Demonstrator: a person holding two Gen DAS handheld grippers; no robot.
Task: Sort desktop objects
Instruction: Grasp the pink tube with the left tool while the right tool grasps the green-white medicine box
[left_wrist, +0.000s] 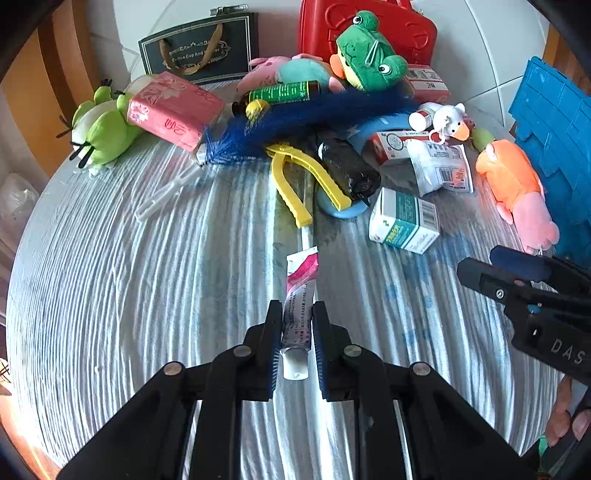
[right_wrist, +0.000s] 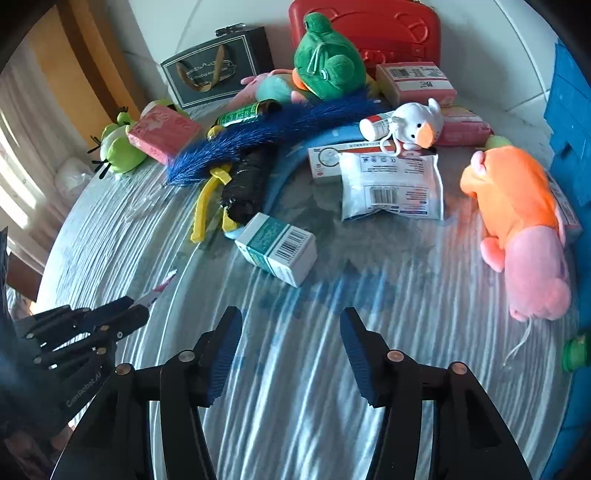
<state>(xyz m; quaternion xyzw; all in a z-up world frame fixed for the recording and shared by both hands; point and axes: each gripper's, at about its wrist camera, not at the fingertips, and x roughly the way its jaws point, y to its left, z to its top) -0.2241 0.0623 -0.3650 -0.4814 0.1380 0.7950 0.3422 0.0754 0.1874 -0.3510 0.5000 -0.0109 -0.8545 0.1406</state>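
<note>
Your left tongs (left_wrist: 297, 338) are pinched narrow on the ointment tube (left_wrist: 298, 306), gripping it near the white cap end w/ the pink crimped tail pointing away toward the pile. Can't tell if the tube is lifted or resting on the bench (left_wrist: 110, 277). Your right tongs (right_wrist: 290, 350) hang wide apart w/ nothing between them, over bare striped cloth just short of the teal-and-white box (right_wrist: 277, 249).

Progress, as I judge it: barely begun. One item is in hand; nearly everything else sits in a mixed heap at the far side. Beyond the tube lie the yellow clip (left_wrist: 299, 184) & black roll (left_wrist: 349, 168), touching each other, then the blue brush (left_wrist: 303, 118) across the middle. Med stuff is scattered: white sachet (right_wrist: 391, 186), small pill bottle (right_wrist: 373, 127), green-label bottle (left_wrist: 280, 94). Plush toys are spread too: green frog (left_wrist: 365, 51), white duck (right_wrist: 417, 123), orange-pink toy (right_wrist: 517, 221), light-green one (left_wrist: 99, 129) at far left beside the pink tissue pack (left_wrist: 173, 107).

No sorted groups visible yet. The red case (left_wrist: 369, 26) & blue crate (left_wrist: 554, 122) could be bins, but that's a guess; can't see inside either
</note>
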